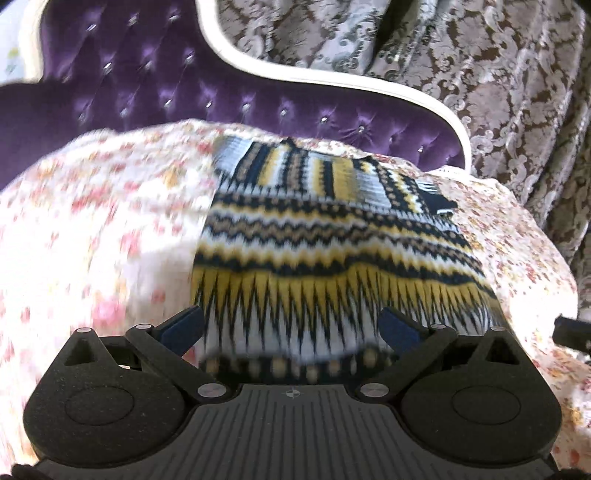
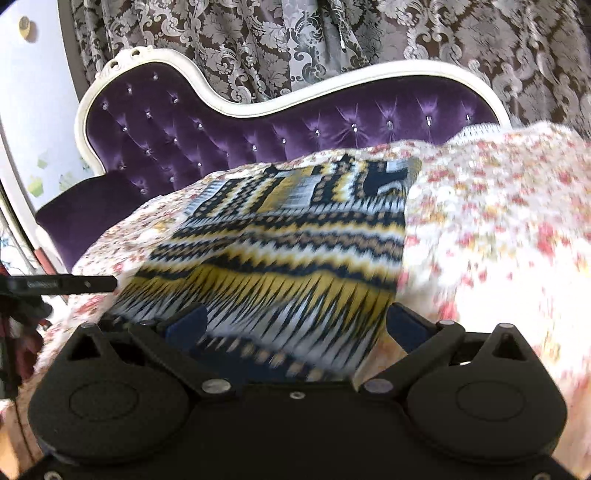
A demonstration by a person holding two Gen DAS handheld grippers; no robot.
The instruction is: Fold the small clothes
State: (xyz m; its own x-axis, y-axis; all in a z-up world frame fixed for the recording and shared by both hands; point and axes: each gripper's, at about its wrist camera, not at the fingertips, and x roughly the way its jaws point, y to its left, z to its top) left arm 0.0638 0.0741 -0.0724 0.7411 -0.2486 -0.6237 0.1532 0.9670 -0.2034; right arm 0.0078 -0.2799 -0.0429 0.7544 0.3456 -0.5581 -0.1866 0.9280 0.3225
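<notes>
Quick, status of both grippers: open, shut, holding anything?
Left gripper: open, fingers spread over the near hem of the patterned sweater, holding nothing.
Right gripper: open, over the same hem, holding nothing.

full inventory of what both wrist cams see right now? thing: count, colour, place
Patterned sweater: 1, navy, yellow, white and tan zigzag bands, lying flat on the floral cover, sleeves folded across its far end.
Floral cover: 1, white with red and orange flowers, spread over the seat under the sweater.
Tufted sofa back: 1, purple with a white frame, behind the cover.
Curtain: brown and silver damask, behind the sofa.
Wall: pale, green decals, far left in the right wrist view.
Left gripper: 1, black with blue pads, open, over the sweater's near hem.
Right gripper: 1, black with blue pads, open, over the near hem.
</notes>
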